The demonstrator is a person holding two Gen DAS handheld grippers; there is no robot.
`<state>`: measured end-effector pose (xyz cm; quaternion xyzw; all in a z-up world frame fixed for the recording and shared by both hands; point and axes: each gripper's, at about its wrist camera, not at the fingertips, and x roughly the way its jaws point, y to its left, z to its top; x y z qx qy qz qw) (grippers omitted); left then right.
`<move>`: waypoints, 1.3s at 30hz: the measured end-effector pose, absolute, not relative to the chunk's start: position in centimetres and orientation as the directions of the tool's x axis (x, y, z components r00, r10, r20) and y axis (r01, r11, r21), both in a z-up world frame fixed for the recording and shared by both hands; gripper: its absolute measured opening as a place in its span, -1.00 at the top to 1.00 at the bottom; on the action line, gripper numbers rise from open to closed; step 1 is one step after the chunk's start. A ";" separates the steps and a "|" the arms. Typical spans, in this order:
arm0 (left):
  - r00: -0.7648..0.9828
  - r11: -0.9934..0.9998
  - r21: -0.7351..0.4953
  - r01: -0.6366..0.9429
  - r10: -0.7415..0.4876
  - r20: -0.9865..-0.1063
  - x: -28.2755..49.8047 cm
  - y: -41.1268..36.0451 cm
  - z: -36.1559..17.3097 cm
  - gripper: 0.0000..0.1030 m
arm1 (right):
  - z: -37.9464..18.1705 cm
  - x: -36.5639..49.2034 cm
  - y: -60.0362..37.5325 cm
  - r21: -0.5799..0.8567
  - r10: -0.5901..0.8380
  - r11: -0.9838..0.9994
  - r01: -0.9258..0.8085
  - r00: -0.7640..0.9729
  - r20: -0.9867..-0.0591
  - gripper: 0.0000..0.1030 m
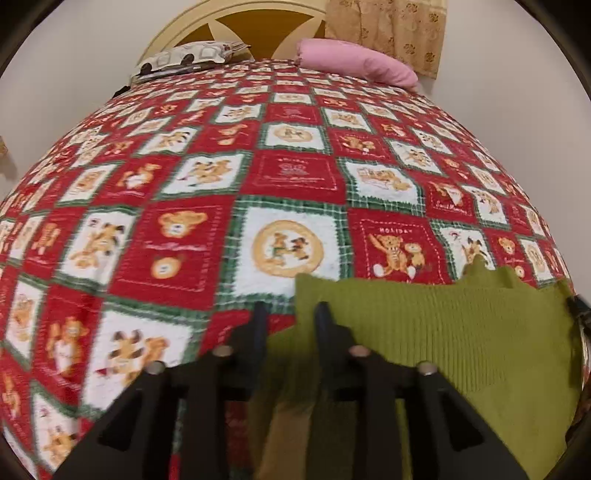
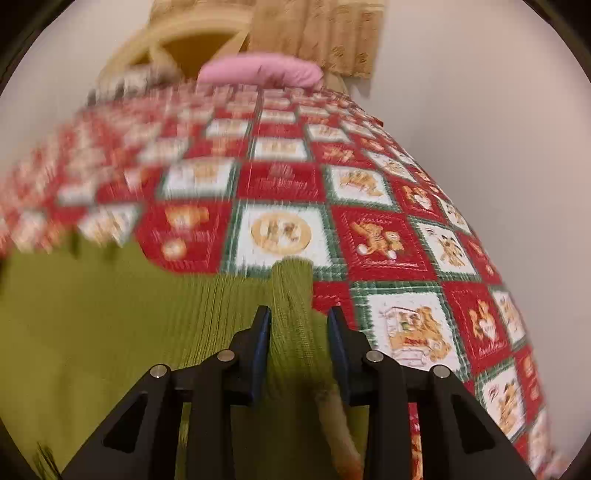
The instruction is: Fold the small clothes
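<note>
An olive-green ribbed knit garment [image 1: 461, 332] lies on the bed, filling the lower right of the left wrist view. Its left edge runs down between the fingers of my left gripper [image 1: 291, 314], whose jaws stand apart with red quilt showing between the tips. In the right wrist view the same garment [image 2: 110, 314] spreads to the lower left. A folded corner of it pokes up between the fingers of my right gripper [image 2: 299, 321]. Those jaws are apart too, with a strip of quilt visible beside the right pad [image 2: 336, 332].
The bed is covered by a red, white and green teddy-bear quilt [image 1: 288, 177]. At its far end lie a pink pillow [image 1: 354, 62] and a patterned pillow [image 1: 188, 57] against a cream headboard [image 1: 207, 22]. A beige curtain [image 1: 391, 29] hangs at the back right, and a pale wall flanks the bed.
</note>
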<state>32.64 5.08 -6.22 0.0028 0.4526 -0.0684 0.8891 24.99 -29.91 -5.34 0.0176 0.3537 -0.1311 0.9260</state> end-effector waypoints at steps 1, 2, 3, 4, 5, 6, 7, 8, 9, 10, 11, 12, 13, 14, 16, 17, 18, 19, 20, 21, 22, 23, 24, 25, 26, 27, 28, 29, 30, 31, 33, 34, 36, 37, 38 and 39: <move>0.586 0.990 -0.061 0.126 -0.124 -0.801 32.2 5.3 -5.8 0.31 | -3.9 23.1 -30.8 -0.028 -0.270 0.947 0.320 0.744 -0.611 0.37; 0.599 0.990 -0.062 0.128 -0.127 -0.791 31.4 5.8 -5.1 0.31 | -3.0 21.5 -31.4 -0.016 -0.298 0.934 0.358 0.751 -0.589 0.37; 0.612 0.990 -0.054 0.132 -0.124 -0.781 30.5 6.1 -4.4 0.31 | -2.2 20.1 -31.7 -0.027 -0.320 0.926 0.377 0.743 -0.589 0.37; 0.623 0.990 -0.042 0.138 -0.119 -0.773 29.5 6.3 -3.9 0.31 | -1.8 18.7 -31.6 -0.043 -0.318 0.929 0.367 0.735 -0.599 0.37; 0.633 0.989 -0.027 0.148 -0.116 -0.766 28.3 6.3 -3.4 0.31 | -1.6 17.7 -31.3 -0.043 -0.303 0.936 0.350 0.736 -0.605 0.37; 0.639 0.986 -0.020 0.168 -0.124 -0.760 26.9 6.0 -2.9 0.31 | -1.6 16.2 -30.6 -0.034 -0.269 0.948 0.316 0.741 -0.615 0.37; 0.642 0.982 -0.025 0.187 -0.142 -0.753 25.7 5.6 -2.8 0.30 | -1.7 15.6 -30.0 -0.031 -0.249 0.955 0.294 0.740 -0.624 0.37; 0.642 0.979 -0.033 0.202 -0.158 -0.751 24.9 5.1 -2.7 0.20 | -2.1 14.9 -28.9 -0.035 -0.221 0.965 0.259 0.734 -0.642 0.37; 0.638 0.975 -0.038 0.220 -0.173 -0.750 23.9 4.5 -2.8 0.05 | -2.5 14.3 -28.0 -0.041 -0.206 0.971 0.237 0.728 -0.654 0.37; 0.634 0.972 -0.036 0.233 -0.180 -0.752 22.9 3.8 -3.1 0.00 | -3.0 14.0 -27.1 -0.043 -0.192 0.975 0.219 0.724 -0.663 0.37; 0.627 0.969 -0.027 0.244 -0.179 -0.758 21.8 3.0 -3.6 -0.03 | -3.7 13.6 -26.2 -0.046 -0.173 0.980 0.193 0.719 -0.673 0.37; 0.618 0.966 -0.019 0.257 -0.179 -0.766 20.8 2.2 -4.2 -0.03 | -4.4 13.5 -25.5 -0.053 -0.166 0.983 0.178 0.710 -0.685 0.37; 0.607 0.963 -0.019 0.268 -0.184 -0.773 20.2 1.7 -4.5 -0.03 | -5.2 13.4 -25.2 -0.061 -0.162 0.984 0.167 0.697 -0.699 0.37; 0.598 0.961 -0.019 0.276 -0.188 -0.780 19.4 1.2 -5.0 -0.03 | -6.0 13.1 -25.0 -0.069 -0.159 0.985 0.158 0.681 -0.715 0.37; 0.604 0.962 0.016 0.274 -0.159 -0.781 18.4 0.6 -5.8 -0.03 | -7.8 12.5 -25.4 -0.082 -0.167 0.984 0.160 0.636 -0.754 0.37; 0.625 0.963 0.053 0.263 -0.128 -0.770 17.8 0.3 -6.1 -0.07 | -8.1 12.1 -25.6 -0.080 -0.167 0.983 0.164 0.633 -0.756 0.39; 0.651 0.964 0.087 0.252 -0.103 -0.752 17.3 0.1 -6.3 -0.15 | -8.3 11.2 -26.0 -0.074 -0.164 0.984 0.163 0.651 -0.742 0.39; 0.674 0.965 0.115 0.236 -0.078 -0.735 17.0 0.1 -6.3 -0.21 | -8.3 10.8 -26.2 -0.095 -0.186 0.981 0.172 0.655 -0.733 0.39; 0.687 0.966 0.136 0.222 -0.056 -0.725 17.0 0.0 -6.5 -0.32 | -8.6 10.3 -26.5 -0.115 -0.212 0.975 0.189 0.645 -0.734 0.38; 0.690 0.966 0.147 0.212 -0.041 -0.722 17.0 0.0 -6.5 -0.35 | -8.8 9.9 -27.0 -0.084 -0.193 0.977 0.196 0.645 -0.739 0.37; 0.689 0.967 0.148 0.209 -0.038 -0.724 17.0 0.1 -6.5 -0.35 | -8.8 9.5 -27.4 -0.053 -0.181 0.976 0.212 0.646 -0.741 0.36; 0.689 0.968 0.148 0.205 -0.035 -0.724 17.0 0.1 -6.4 -0.35 | -8.8 9.3 -27.7 -0.040 -0.178 0.974 0.223 0.642 -0.745 0.34; 0.690 0.967 0.156 0.201 -0.027 -0.724 16.8 0.2 -6.2 -0.35 | -8.8 8.8 -28.1 -0.030 -0.181 0.970 0.242 0.633 -0.753 0.34; 0.690 0.965 0.165 0.205 -0.023 -0.723 16.4 0.2 -5.9 -0.35 | -8.8 8.4 -28.1 -0.032 -0.189 0.967 0.254 0.626 -0.757 0.34; 0.692 0.962 0.174 0.211 -0.021 -0.721 15.6 0.1 -5.8 -0.35 | -8.5 7.6 -28.0 -0.040 -0.212 0.960 0.278 0.622 -0.754 0.34; 0.694 0.959 0.182 0.217 -0.020 -0.720 15.0 0.2 -5.6 -0.35 | -8.2 6.9 -27.8 -0.051 -0.232 0.955 0.293 0.626 -0.744 0.35; 0.695 0.957 0.187 0.222 -0.021 -0.719 14.4 0.3 -5.5 -0.35 | -7.4 5.9 -27.1 -0.065 -0.256 0.950 0.305 0.645 -0.720 0.35; 0.696 0.956 0.189 0.223 -0.021 -0.717 13.7 0.4 -5.4 -0.35 | -6.8 5.0 -26.4 -0.069 -0.261 0.951 0.300 0.666 -0.699 0.35; 0.695 0.957 0.186 0.222 -0.022 -0.719 13.2 0.6 -5.5 -0.35 | -6.0 4.0 -25.1 -0.075 -0.264 0.954 0.290 0.696 -0.668 0.35; 0.691 0.958 0.179 0.222 -0.026 -0.722 12.9 0.6 -5.6 -0.35 | -5.5 3.5 -24.2 -0.075 -0.259 0.957 0.279 0.713 -0.651 0.35; 0.680 0.962 0.159 0.223 -0.037 -0.732 12.2 0.6 -5.8 -0.35 | -5.0 3.3 -22.2 -0.063 -0.224 0.969 0.240 0.735 -0.639 0.35; 0.679 0.963 0.159 0.220 -0.034 -0.733 11.8 0.6 -5.8 -0.35 | -4.9 3.4 -21.2 -0.062 -0.200 0.976 0.209 0.742 -0.640 0.35; 0.682 0.962 0.167 0.218 -0.027 -0.730 11.4 0.5 -5.8 -0.35 | -5.3 3.9 -19.7 -0.083 -0.187 0.981 0.175 0.745 -0.640 0.35; 0.683 0.961 0.172 0.217 -0.024 -0.730 11.2 0.5 -5.8 -0.35 | -5.8 4.2 -18.9 -0.094 -0.182 0.983 0.160 0.741 -0.647 0.35; 0.685 0.961 0.174 0.215 -0.021 -0.728 11.0 0.6 -5.7 -0.35 | -6.3 4.6 -18.6 -0.090 -0.169 0.985 0.146 0.732 -0.660 0.35; 0.687 0.962 0.174 0.212 -0.020 -0.727 11.0 0.7 -5.7 -0.38 | -7.3 5.1 -18.5 -0.071 -0.144 0.989 0.132 0.710 -0.689 0.35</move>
